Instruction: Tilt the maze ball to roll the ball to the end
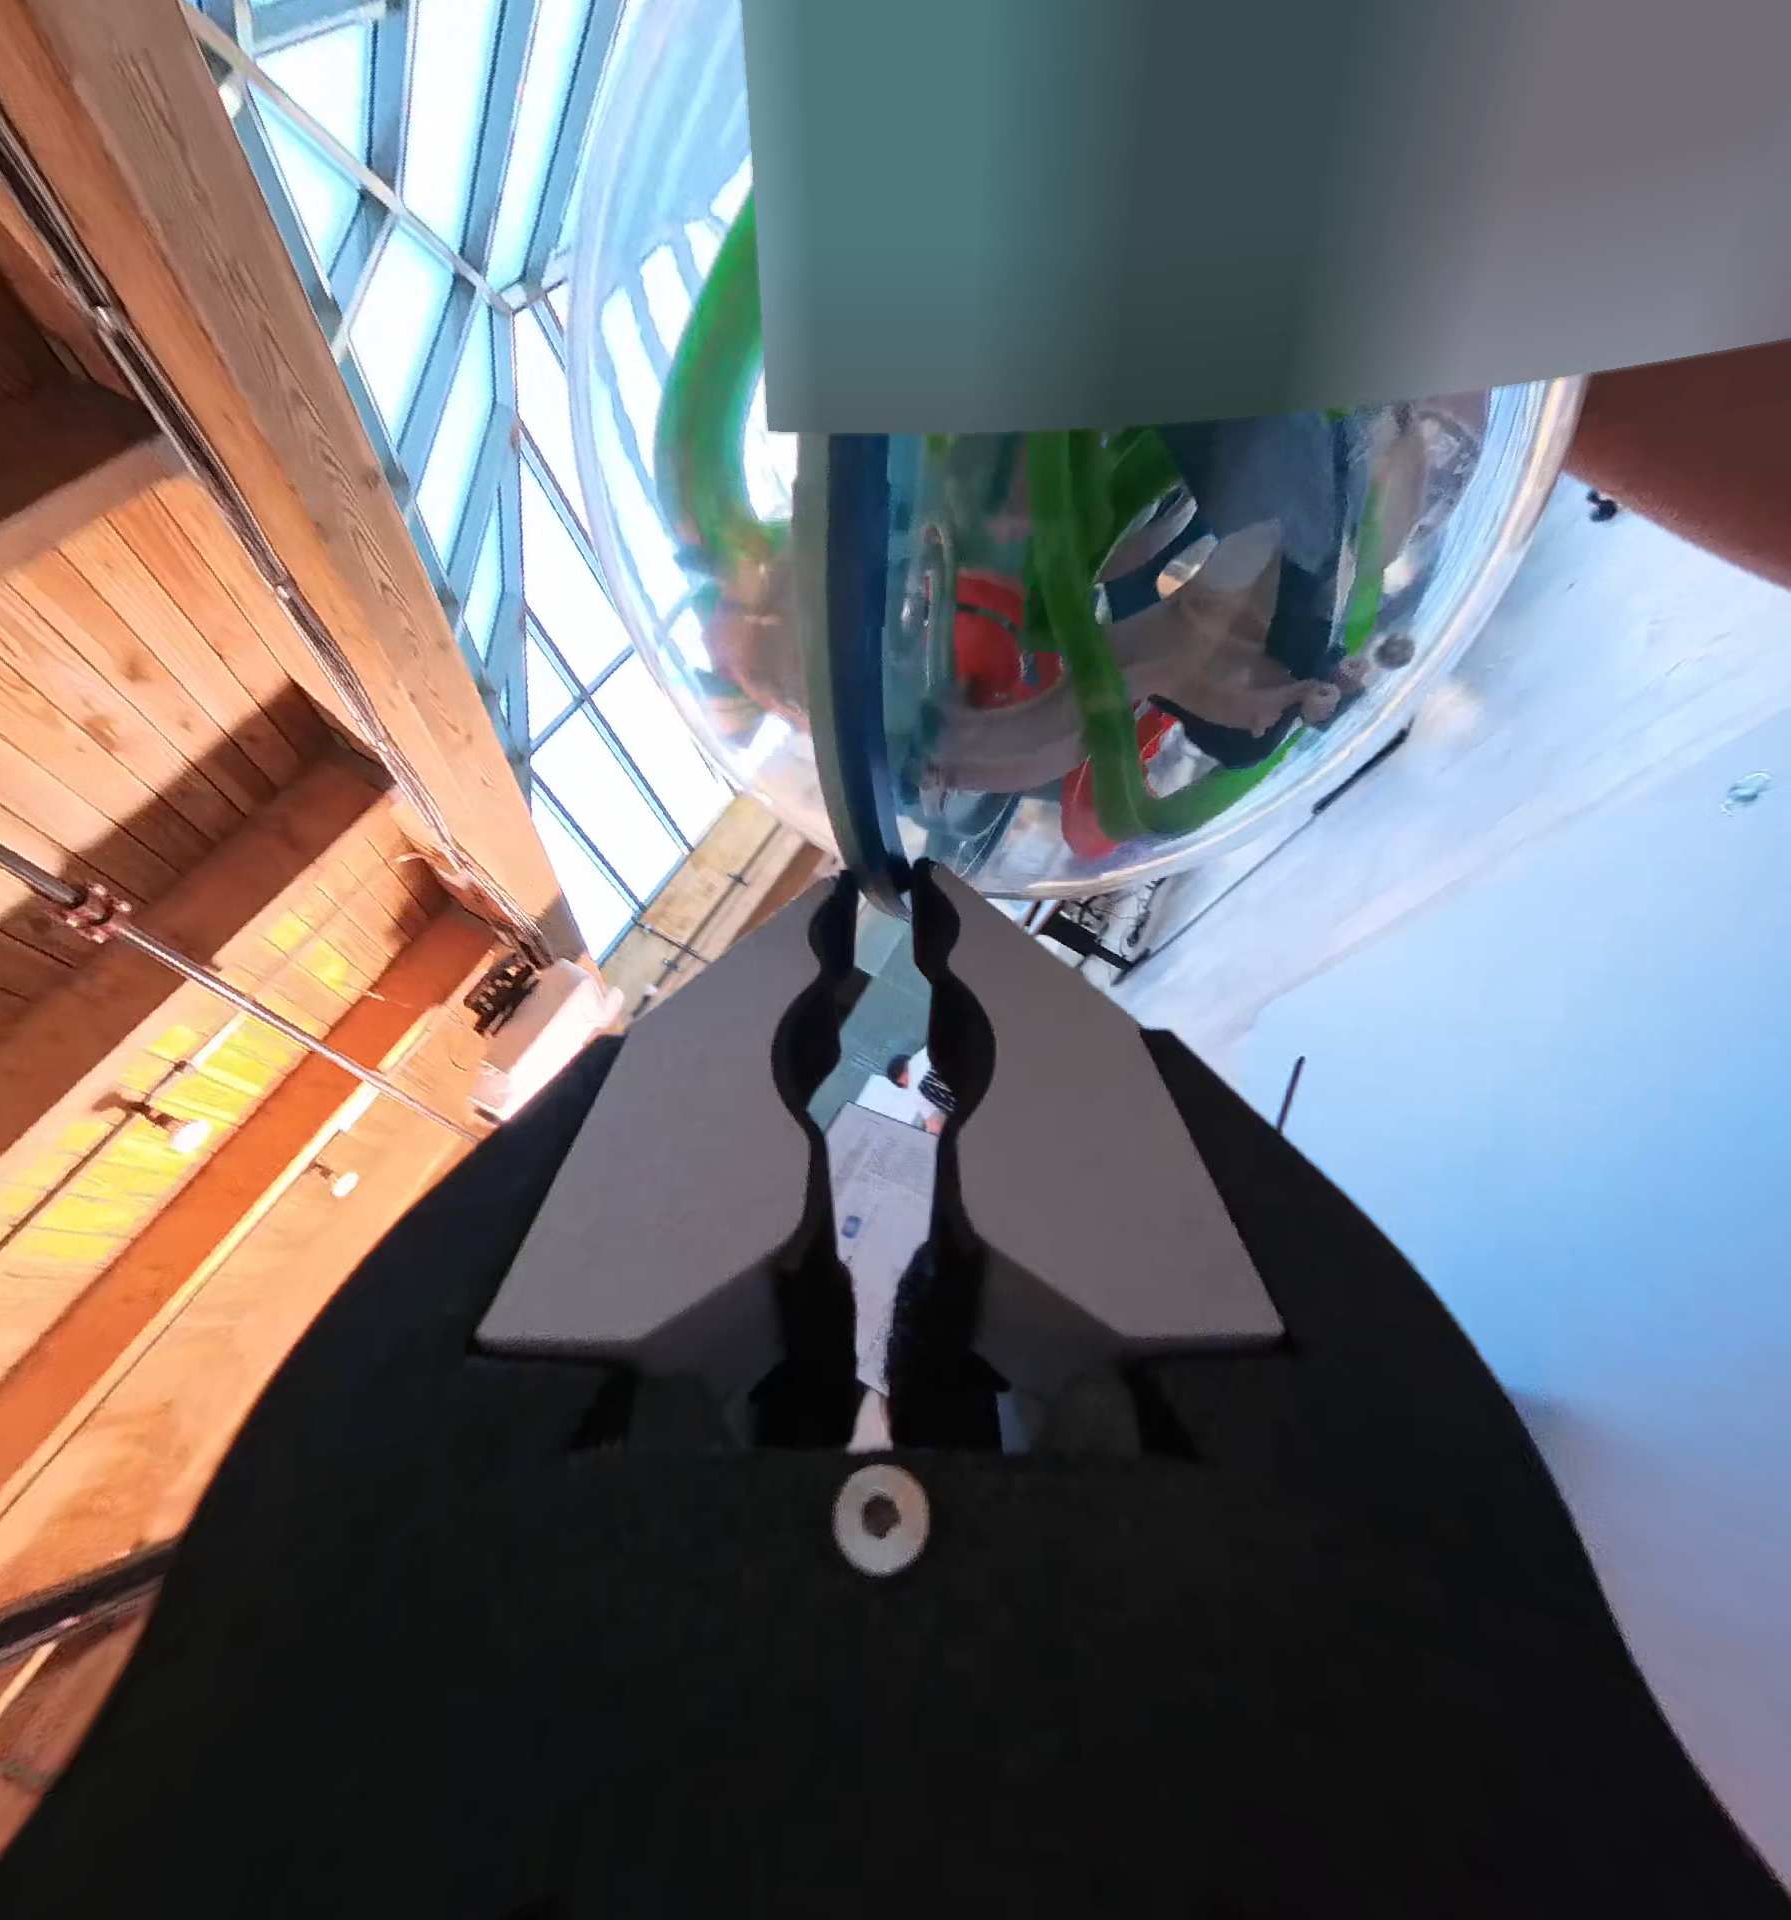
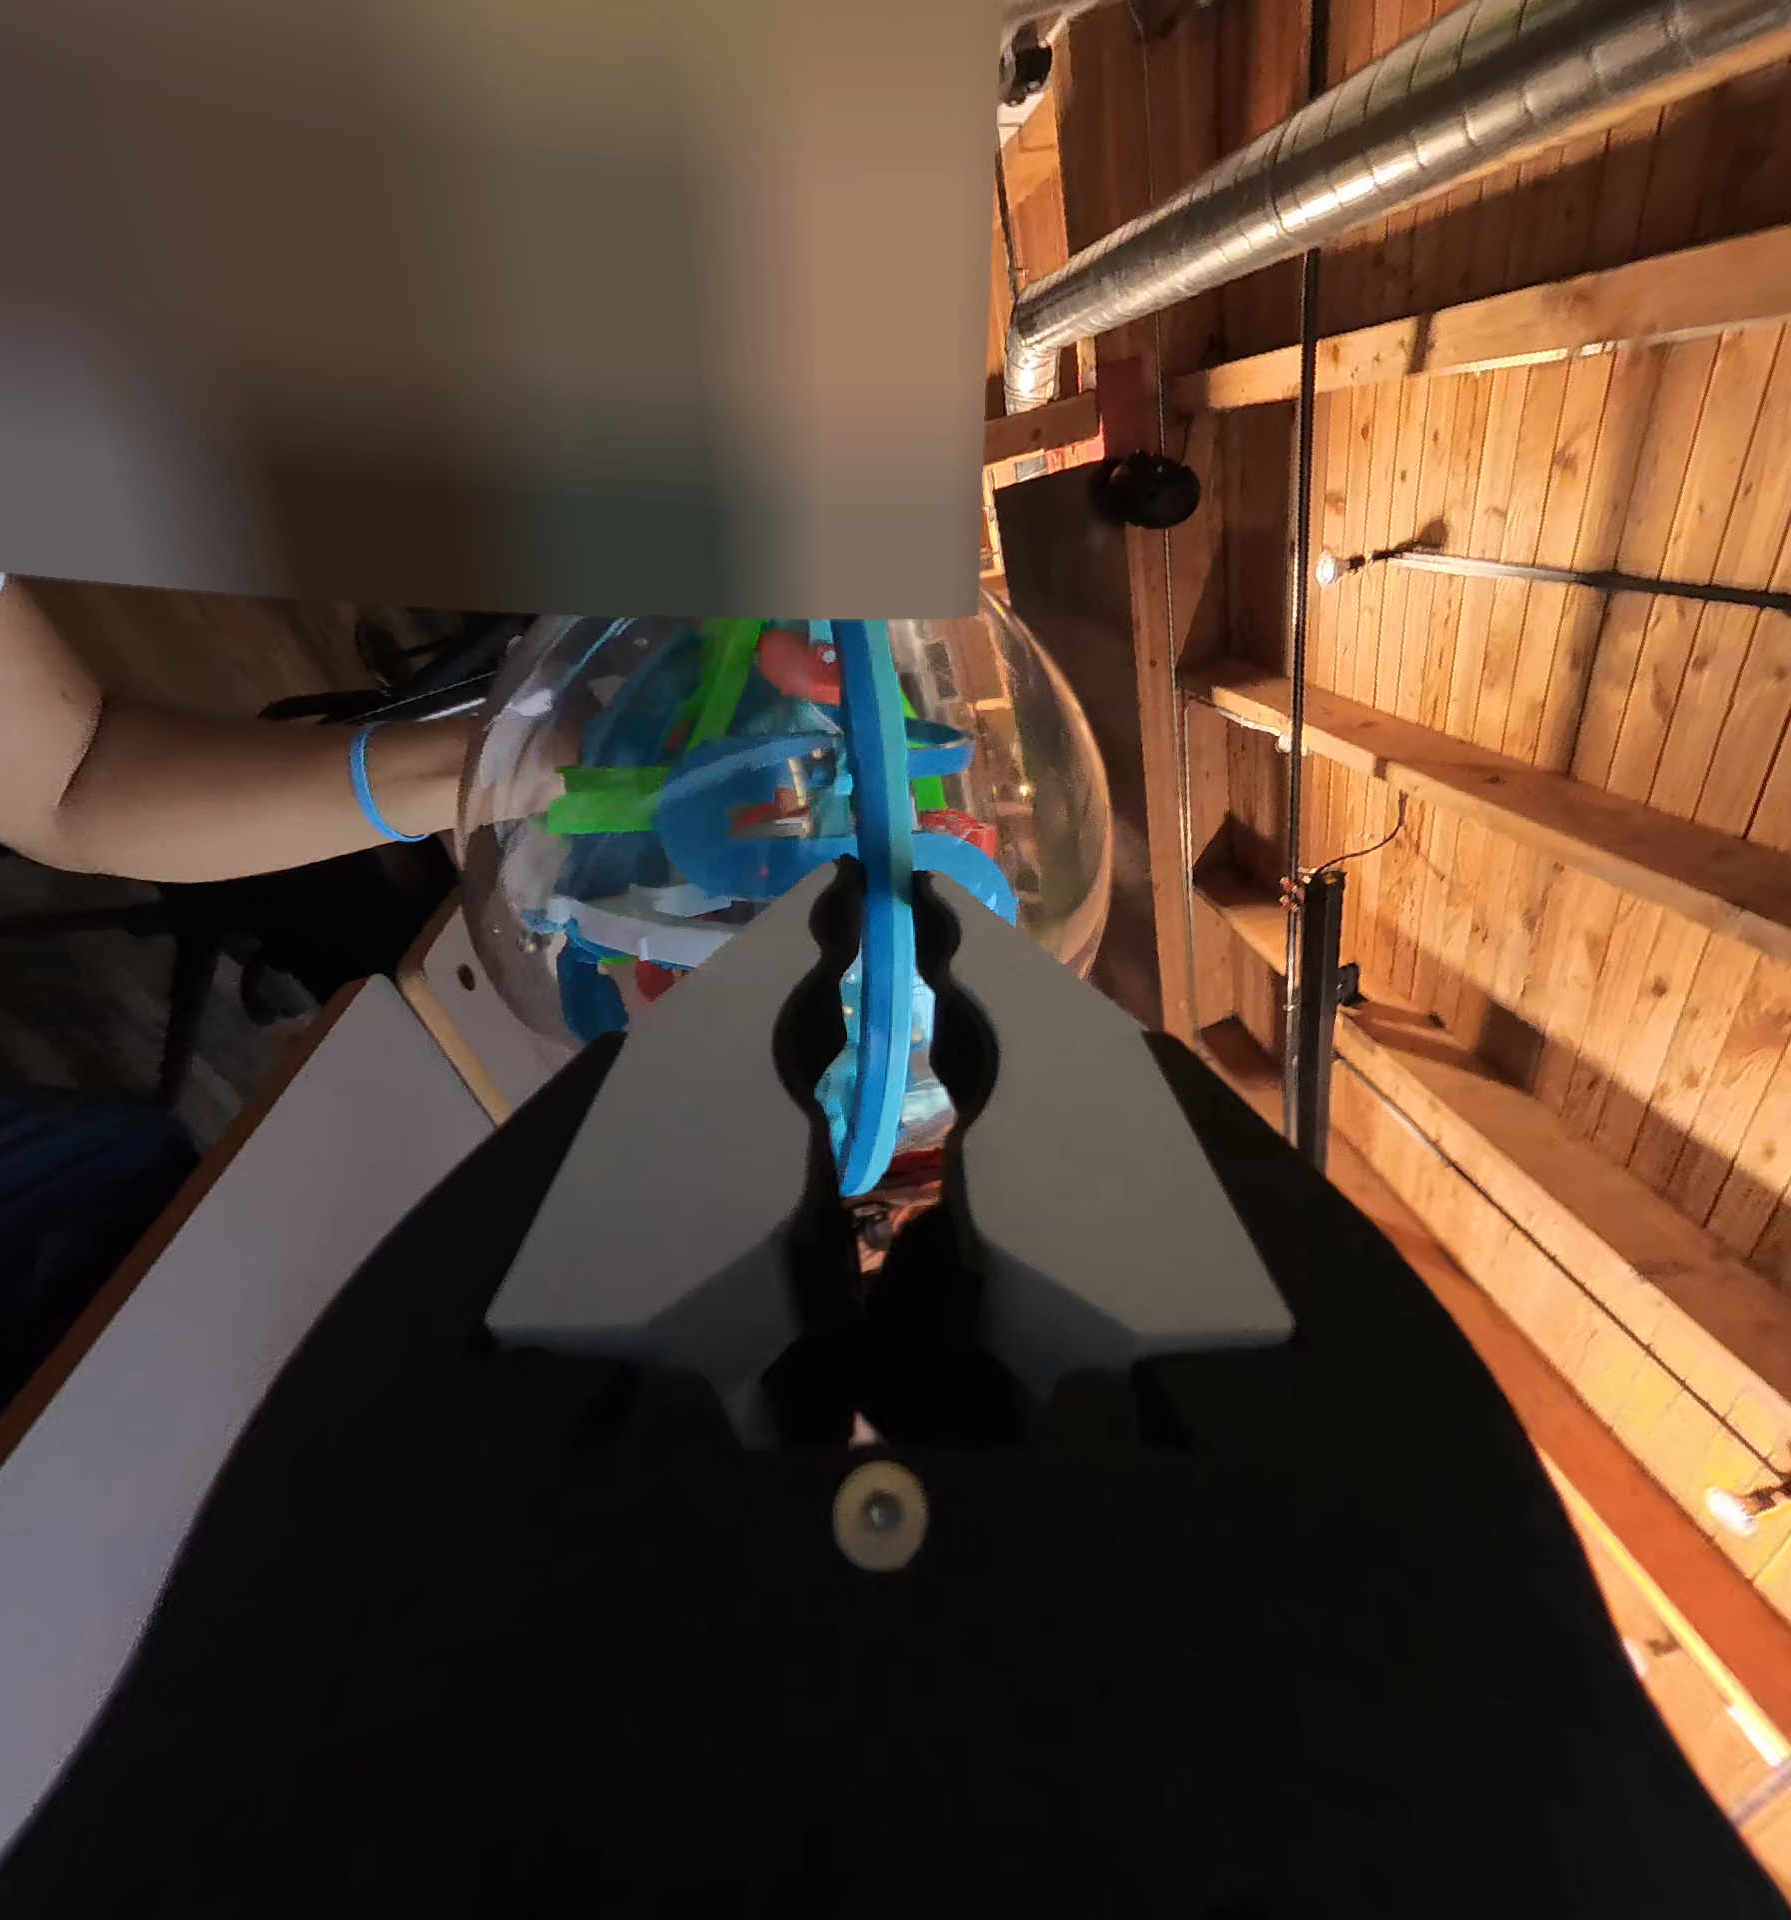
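The maze ball [image 1: 1234, 665] is a clear plastic sphere with green, red and grey tracks inside and a dark blue rim around its middle. It is held up in the air. My left gripper [image 1: 880, 878] is shut on the rim at the sphere's near edge. In the right wrist view the maze ball [image 2: 725, 790] shows blue, green and red tracks. My right gripper [image 2: 875, 873] is shut on the blue rim [image 2: 886, 935], which runs between its fingers. I cannot make out the small ball inside. A blurred patch hides the sphere's upper part in both views.
A person's bare arm [image 2: 195, 779] with a blue wristband reaches in at the left behind the sphere. A white panel with a wooden edge [image 2: 247, 1195] lies lower left. Wooden beams [image 2: 1545, 831], a metal duct [image 2: 1390, 166] and windows [image 1: 434, 343] surround the scene.
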`<act>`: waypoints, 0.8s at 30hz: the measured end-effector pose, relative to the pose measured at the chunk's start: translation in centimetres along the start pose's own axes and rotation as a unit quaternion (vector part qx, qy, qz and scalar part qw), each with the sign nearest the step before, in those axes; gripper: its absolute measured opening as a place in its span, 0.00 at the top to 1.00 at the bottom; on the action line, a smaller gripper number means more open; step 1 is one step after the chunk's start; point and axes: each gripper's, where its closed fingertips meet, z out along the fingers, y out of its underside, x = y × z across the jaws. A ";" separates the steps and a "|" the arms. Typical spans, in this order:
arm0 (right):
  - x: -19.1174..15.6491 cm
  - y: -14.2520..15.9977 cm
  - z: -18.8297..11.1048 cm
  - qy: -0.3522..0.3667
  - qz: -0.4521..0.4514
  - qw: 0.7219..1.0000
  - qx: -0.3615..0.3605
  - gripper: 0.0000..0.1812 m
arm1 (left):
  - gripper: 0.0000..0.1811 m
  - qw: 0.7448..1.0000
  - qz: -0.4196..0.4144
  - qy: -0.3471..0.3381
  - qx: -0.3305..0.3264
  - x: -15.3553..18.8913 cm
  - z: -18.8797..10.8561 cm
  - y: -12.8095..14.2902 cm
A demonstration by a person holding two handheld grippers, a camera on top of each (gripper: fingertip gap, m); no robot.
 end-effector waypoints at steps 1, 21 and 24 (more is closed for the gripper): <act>0.0 0.7 0.1 0.001 0.011 1.000 -0.006 0.95 | 0.95 1.000 -0.009 0.002 -0.002 0.1 0.3 0.7; -1.6 9.1 2.0 0.016 0.215 0.976 -0.027 0.96 | 0.96 0.985 -0.161 0.055 0.017 1.6 -0.9 7.3; -1.5 10.4 2.2 0.030 0.245 0.968 -0.042 0.95 | 0.96 0.980 -0.190 0.059 0.015 1.7 -0.7 8.4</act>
